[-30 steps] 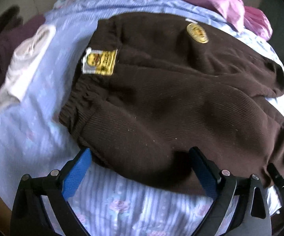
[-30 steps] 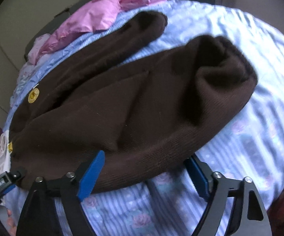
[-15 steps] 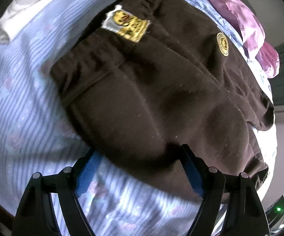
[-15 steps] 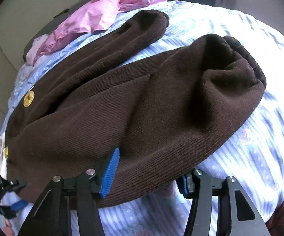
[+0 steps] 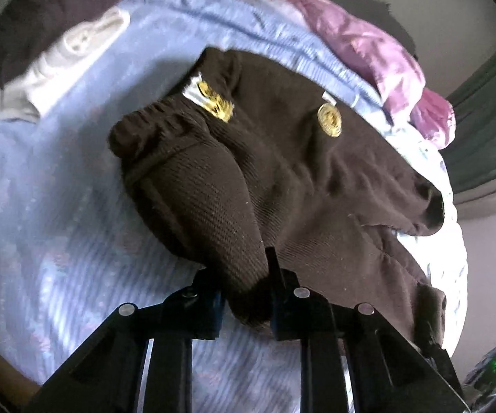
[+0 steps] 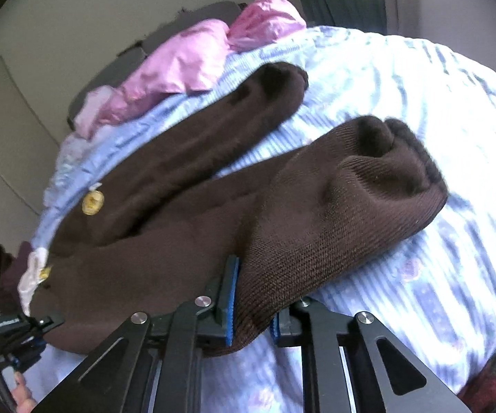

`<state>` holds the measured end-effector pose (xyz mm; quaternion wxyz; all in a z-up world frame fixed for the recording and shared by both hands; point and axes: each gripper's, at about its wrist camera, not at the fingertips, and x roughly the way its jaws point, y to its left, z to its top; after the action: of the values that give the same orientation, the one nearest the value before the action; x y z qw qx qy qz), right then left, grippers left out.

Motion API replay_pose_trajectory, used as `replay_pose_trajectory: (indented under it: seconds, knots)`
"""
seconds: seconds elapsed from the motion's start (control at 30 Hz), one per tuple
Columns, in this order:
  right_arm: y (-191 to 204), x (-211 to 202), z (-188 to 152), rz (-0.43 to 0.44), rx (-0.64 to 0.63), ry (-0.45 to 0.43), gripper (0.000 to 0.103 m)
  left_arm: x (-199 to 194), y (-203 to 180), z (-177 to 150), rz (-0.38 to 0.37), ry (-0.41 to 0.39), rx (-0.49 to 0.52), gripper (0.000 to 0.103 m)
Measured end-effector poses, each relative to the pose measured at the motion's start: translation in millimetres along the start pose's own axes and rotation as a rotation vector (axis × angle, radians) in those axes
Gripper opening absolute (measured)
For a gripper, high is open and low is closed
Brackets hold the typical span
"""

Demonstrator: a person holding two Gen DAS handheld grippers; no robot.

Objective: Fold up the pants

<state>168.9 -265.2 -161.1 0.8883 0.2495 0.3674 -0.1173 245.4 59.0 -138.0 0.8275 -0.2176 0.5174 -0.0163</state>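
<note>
Dark brown knit pants (image 5: pixel 303 172) lie across a blue striped floral bedsheet (image 5: pixel 52 213), with a yellow waist label (image 5: pixel 213 101) and a round gold badge (image 5: pixel 329 120). My left gripper (image 5: pixel 244 296) is shut on the near edge of the pants just below the waistband and lifts a fold. My right gripper (image 6: pixel 251 309) is shut on the near edge of the pants (image 6: pixel 213 234) by the nearer leg, whose cuff (image 6: pixel 392 144) bunches up. The other leg (image 6: pixel 234 117) lies flat behind. The left gripper also shows in the right wrist view (image 6: pixel 14 330).
A pink garment (image 5: pixel 368 51) lies at the far edge of the bed, also in the right wrist view (image 6: pixel 193 62). White and dark maroon clothes (image 5: pixel 62 38) sit at the far left. A green curtain (image 5: pixel 488 120) hangs at right. The bed edge is close below me.
Both grippers closed from open onto the near edge of the pants. The fabric now bunches up between the fingers and lifts off the sheet.
</note>
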Motion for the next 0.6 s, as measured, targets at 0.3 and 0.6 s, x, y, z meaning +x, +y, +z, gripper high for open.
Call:
replay_pose_trajectory:
  seconds: [0.3, 0.6]
  knots:
    - [6.7, -63.3, 10.6, 0.074, -0.050, -0.036, 0.015, -35.7, -11.3, -1.8, -0.006, -0.063, 0.089, 0.020]
    - [57.5, -45.3, 77.0, 0.075, -0.211, -0.006, 0.015, -28.1, -26.4, 57.1, 0.019, -0.045, 0.052, 0.020]
